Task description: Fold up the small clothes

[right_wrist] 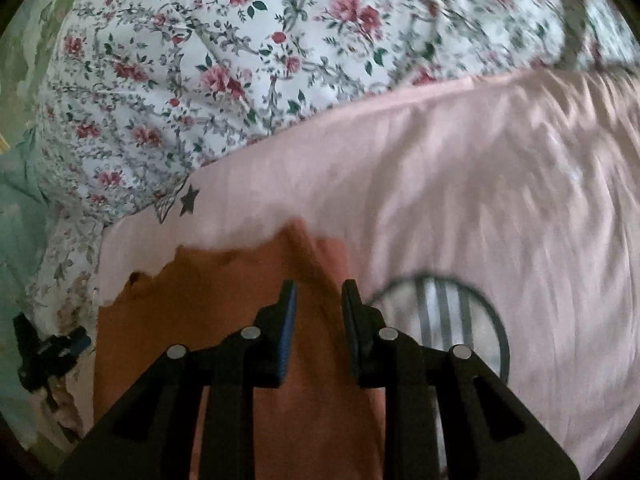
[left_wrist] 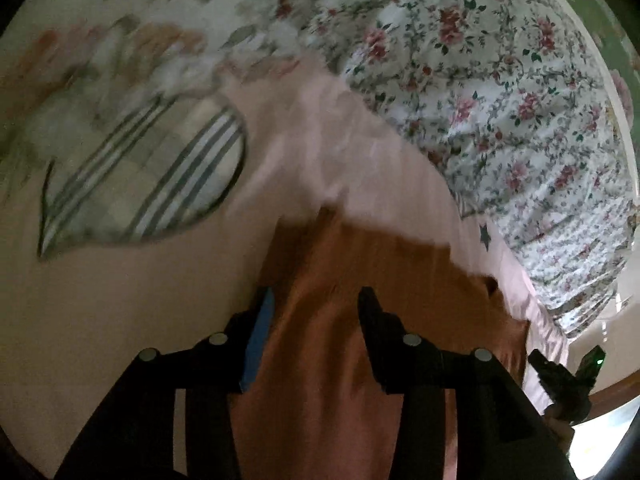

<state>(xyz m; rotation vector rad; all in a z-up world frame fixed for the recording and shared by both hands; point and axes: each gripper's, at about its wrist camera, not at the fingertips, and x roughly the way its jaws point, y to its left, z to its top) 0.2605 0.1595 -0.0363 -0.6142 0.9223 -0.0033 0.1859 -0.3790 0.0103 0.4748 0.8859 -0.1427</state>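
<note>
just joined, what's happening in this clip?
A person with a gripper in each hand is folding an orange garment on a pink sheet over a floral bedspread. The left gripper and right gripper both sit over the orange cloth, jaws apart with fabric between them. Motion blur hides whether either pinches it.

Bed under a rose-print sheet [right_wrist: 224,80], pink garment [right_wrist: 500,168] spread flat on it (orange cloth [right_wrist: 208,300] on top)

Your two fisheye views are dim and soft, motion blur smearing the pink cloth [right_wrist: 460,168] and floral bedspread [left_wrist: 500,92], edges bowed into black corners, brightness only at the left view's lower right.
</note>
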